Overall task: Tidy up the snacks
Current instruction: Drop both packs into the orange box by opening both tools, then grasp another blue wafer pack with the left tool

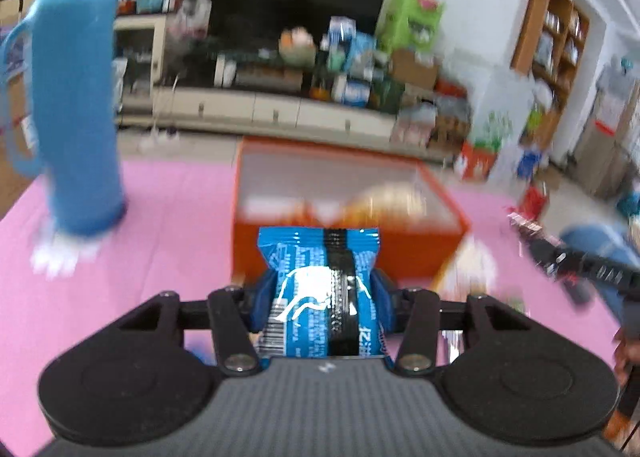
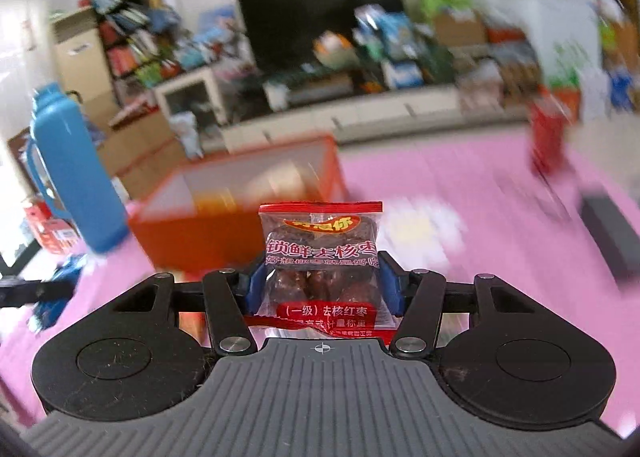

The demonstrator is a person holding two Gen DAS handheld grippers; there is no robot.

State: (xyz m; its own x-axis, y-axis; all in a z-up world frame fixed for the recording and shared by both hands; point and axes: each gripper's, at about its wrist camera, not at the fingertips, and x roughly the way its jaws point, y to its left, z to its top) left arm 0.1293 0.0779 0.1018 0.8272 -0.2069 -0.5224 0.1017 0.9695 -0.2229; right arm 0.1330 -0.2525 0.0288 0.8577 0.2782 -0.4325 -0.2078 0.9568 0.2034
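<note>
Jaws clamped both sides: our left gripper (image 1: 320, 289) pinches a blue snack packet (image 1: 318, 289), our right gripper (image 2: 322, 285) a red date packet (image 2: 322, 261), facing the orange box (image 1: 440, 245).

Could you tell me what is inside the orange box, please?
The orange box is open on top. Blurred tan and orange packets lie inside, against pale inner walls. Their number and kind cannot be told, and the blue packet in the left hand-held gripper hides the near part.
</note>
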